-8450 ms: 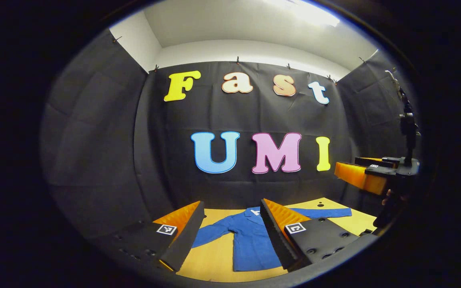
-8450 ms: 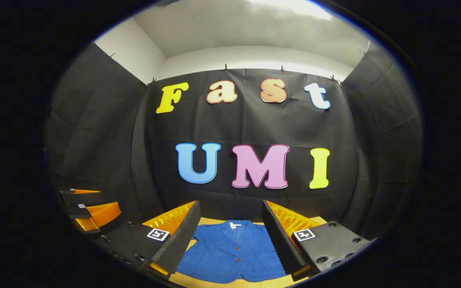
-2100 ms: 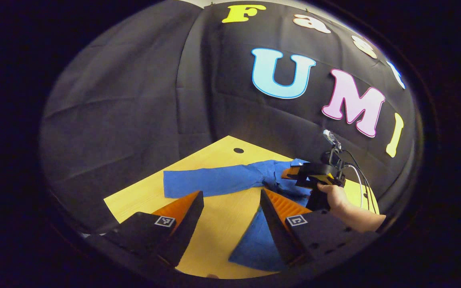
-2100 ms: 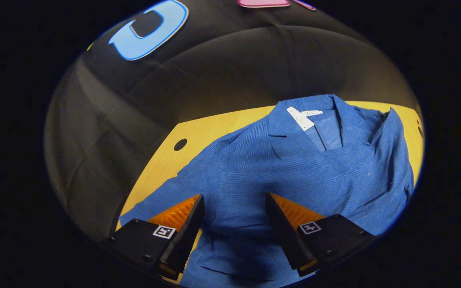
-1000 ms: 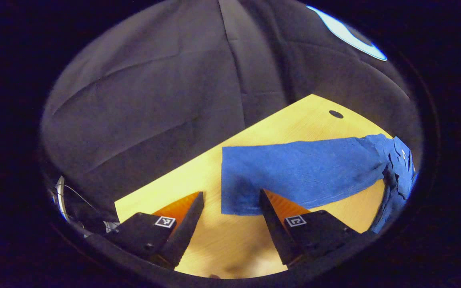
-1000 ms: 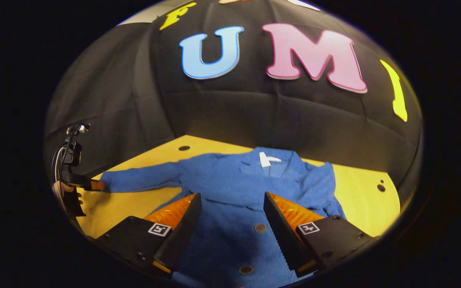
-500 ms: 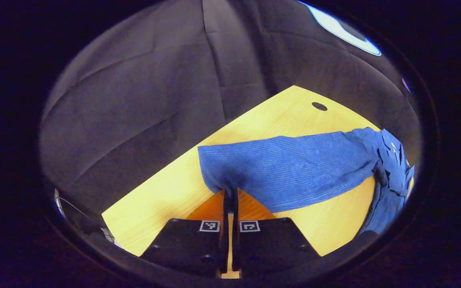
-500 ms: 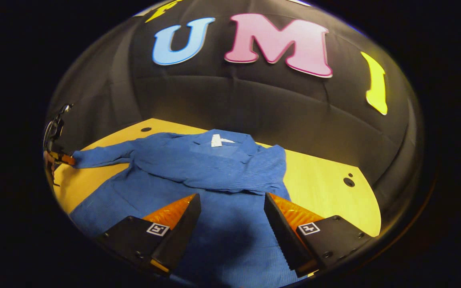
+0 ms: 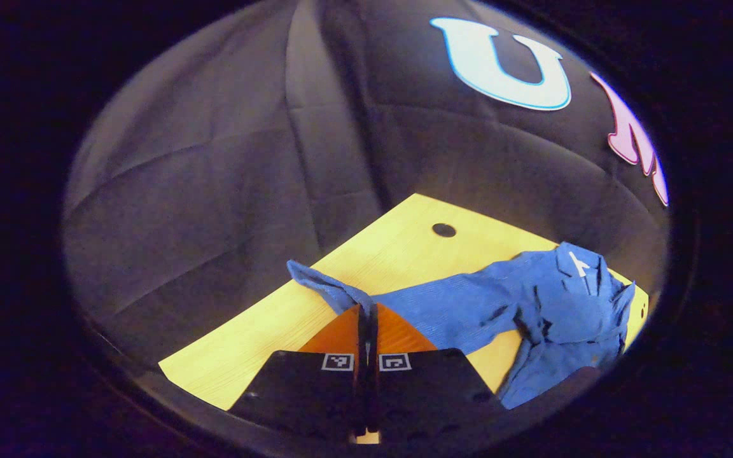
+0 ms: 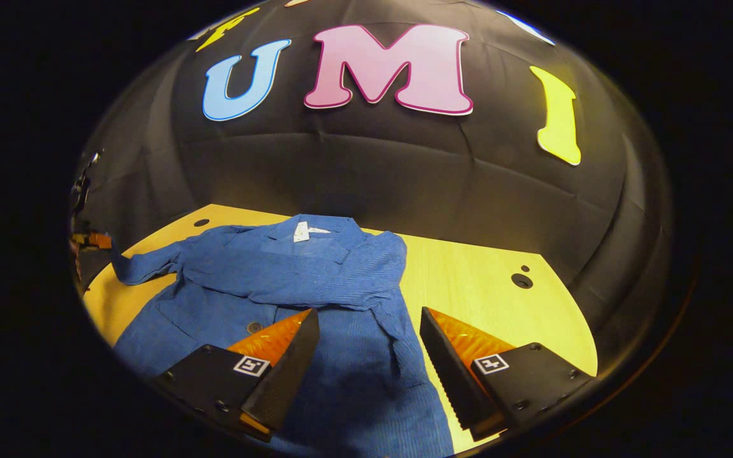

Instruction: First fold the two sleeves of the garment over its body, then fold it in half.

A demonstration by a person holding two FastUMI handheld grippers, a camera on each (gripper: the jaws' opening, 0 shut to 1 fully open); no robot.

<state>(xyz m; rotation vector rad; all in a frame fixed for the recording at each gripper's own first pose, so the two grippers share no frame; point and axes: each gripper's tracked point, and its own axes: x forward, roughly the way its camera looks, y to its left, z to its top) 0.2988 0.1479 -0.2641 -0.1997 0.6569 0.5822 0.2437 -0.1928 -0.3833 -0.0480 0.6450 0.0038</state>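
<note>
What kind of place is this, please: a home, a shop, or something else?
Probably a recording booth, not a home: black cloth walls close around a bare wooden table, where a blue jacket lies, its sleeve pinched by the left gripper.

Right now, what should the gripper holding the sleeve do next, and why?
Probably carry the sleeve across onto the jacket. The left gripper has its jaws shut on the cuff, lifted off the table, and the other sleeve already lies folded over.
</note>
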